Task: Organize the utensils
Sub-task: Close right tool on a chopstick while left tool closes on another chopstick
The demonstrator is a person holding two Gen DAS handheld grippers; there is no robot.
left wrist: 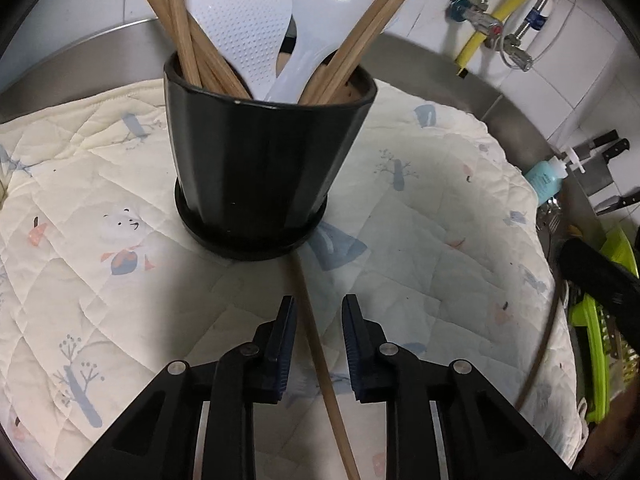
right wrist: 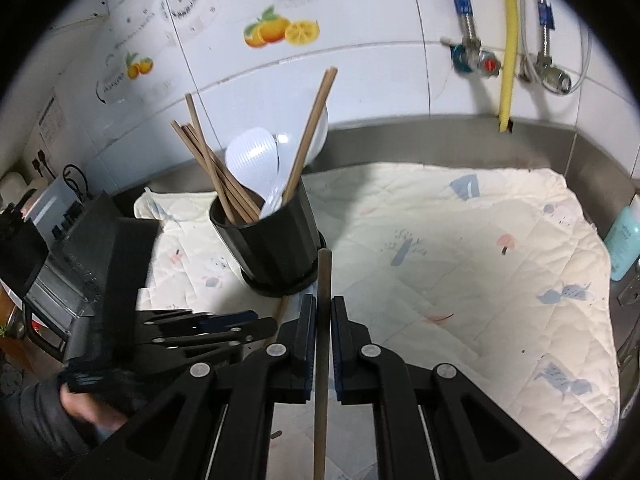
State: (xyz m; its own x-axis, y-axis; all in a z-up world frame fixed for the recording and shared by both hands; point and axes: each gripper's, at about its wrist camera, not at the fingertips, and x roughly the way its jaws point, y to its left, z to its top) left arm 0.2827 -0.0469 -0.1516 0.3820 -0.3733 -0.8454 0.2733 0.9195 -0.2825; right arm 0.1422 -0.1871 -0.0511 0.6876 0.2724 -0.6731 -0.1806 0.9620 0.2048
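Note:
A black pot [left wrist: 256,160] stands on the quilted cloth [left wrist: 440,240] and holds several wooden chopsticks [left wrist: 180,32] and two white rice paddles [left wrist: 240,28]. One chopstick [left wrist: 320,352] lies on the cloth just before the pot. My left gripper [left wrist: 319,300] is open with this chopstick between its blue pads [left wrist: 286,344], a gap showing on each side. In the right wrist view my right gripper [right wrist: 324,300] is shut on another chopstick [right wrist: 323,276], held above the cloth and pointing toward the pot [right wrist: 272,240]. The left gripper [right wrist: 260,324] shows low at its left.
A teal bottle [right wrist: 624,240] stands at the cloth's right edge, with knives [left wrist: 608,152] and a green rack [left wrist: 600,340] beyond it. Valves and a yellow hose [right wrist: 506,40] run down the tiled wall. A person's hand [right wrist: 88,408] holds the left gripper.

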